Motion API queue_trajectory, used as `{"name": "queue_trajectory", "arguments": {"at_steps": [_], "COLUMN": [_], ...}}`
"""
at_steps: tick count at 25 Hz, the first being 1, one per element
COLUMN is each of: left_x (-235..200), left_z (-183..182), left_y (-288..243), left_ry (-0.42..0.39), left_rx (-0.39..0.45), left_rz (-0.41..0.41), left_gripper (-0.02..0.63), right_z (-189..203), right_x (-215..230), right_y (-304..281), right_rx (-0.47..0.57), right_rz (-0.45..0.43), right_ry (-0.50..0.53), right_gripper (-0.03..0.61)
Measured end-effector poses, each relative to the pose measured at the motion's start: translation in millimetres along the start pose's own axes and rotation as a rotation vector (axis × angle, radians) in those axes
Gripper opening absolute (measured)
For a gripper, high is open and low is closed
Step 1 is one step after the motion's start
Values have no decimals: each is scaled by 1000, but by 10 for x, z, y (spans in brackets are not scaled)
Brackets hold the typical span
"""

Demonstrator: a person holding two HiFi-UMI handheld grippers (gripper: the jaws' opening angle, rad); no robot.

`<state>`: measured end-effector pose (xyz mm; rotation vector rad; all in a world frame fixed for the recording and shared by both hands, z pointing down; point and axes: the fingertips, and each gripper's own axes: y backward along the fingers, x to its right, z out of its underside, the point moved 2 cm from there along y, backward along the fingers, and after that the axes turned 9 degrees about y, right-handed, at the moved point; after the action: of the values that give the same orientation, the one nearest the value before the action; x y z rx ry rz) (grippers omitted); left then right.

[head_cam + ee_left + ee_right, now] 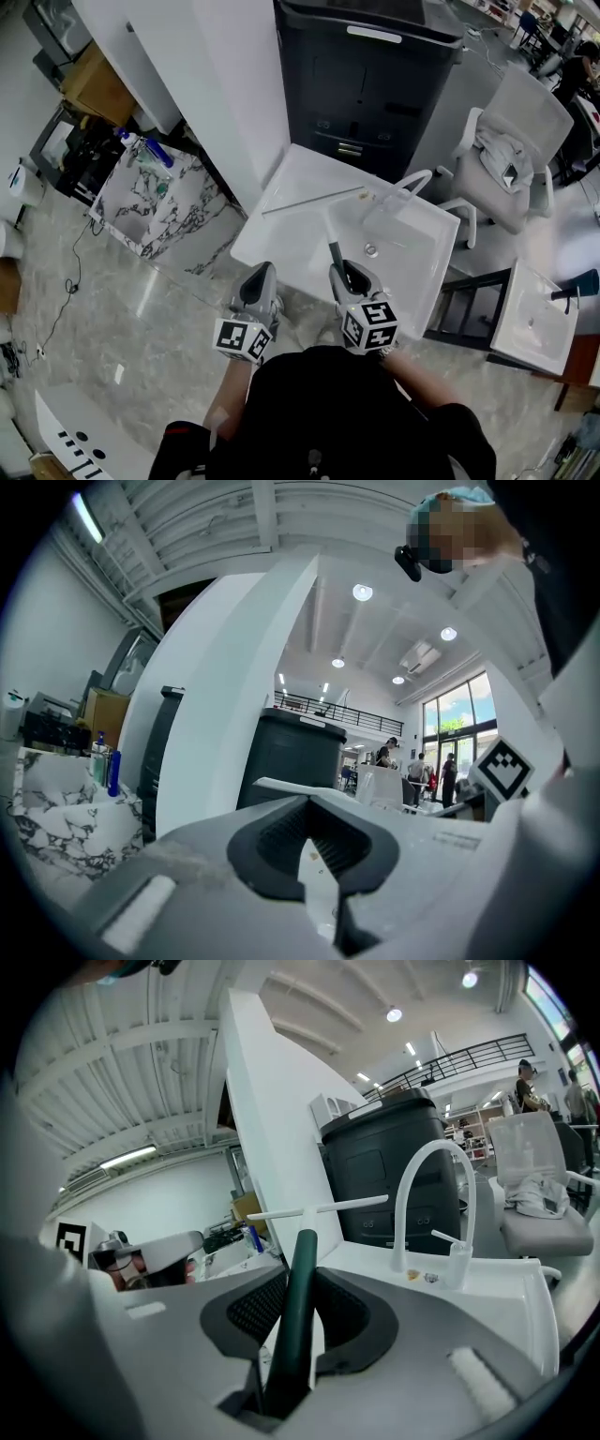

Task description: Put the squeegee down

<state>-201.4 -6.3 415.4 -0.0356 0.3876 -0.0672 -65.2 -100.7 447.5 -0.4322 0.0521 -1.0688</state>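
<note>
**Squeegee held over the sink bench**

A black cabinet (366,75) and a white pillar (225,84) close off the far side, beyond both claws. The white bench (281,192) stretches ahead of them, with its near edge just under their tips. There is a bare flat strip ahead of the left claw (261,274), and open floor lies to its left. The sink (427,248) and tap (405,183) sit ahead of the right claw (339,272), and a chair (511,159) stands well to its right. The right claw pinches the dark handle of the squeegee (302,1241). The white blade crosses ahead, over the bench's far part. The left claw is slightly spread and empty.
</note>
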Motion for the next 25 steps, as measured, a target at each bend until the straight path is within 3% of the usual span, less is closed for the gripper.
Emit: {"name": "queue_trajectory", "arguments": {"at_steps": [13, 25], "left_x": [-705, -1076], "left_z": [-329, -357], "left_y": [-743, -1118], "left_ry": [-4, -2], "left_rx": [-71, -163], "left_rz": [201, 372], "left_gripper": [2, 2], "right_z": [-246, -174], "right_x": [-123, -261], "right_y": [-739, -1221], "right_rx": [-6, -22], "right_rz": [177, 327], "right_ry": [-59, -140], "right_gripper": [100, 100]}}
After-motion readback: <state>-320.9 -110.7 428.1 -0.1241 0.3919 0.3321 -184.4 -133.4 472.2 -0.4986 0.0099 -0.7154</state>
